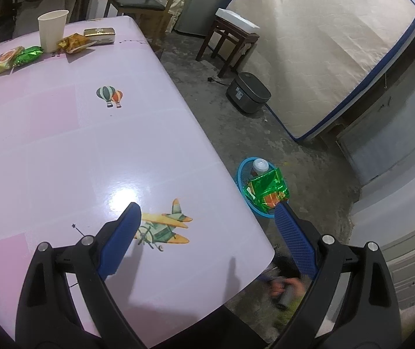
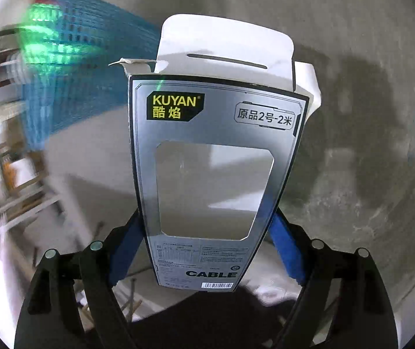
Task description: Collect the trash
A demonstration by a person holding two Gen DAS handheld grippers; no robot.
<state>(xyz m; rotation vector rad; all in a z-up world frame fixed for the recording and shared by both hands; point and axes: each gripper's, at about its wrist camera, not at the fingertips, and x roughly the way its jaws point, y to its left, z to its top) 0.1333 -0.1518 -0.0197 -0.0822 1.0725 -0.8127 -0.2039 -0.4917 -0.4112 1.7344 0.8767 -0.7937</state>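
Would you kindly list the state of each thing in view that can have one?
Left gripper: open, empty.
Right gripper: shut on cable box.
Cable box: held upright, top flap open.
Blue basket: on floor, holding trash.
Paper cup: upright on table.

Printed on the silver cable box point(image 2: 213, 180): "KUYAN" with "酷焰" in yellow on a black badge at upper left, "原品2号-2米" in a framed label at upper right, "CABLE" in bold near the bottom, above a barcode; fine print unreadable
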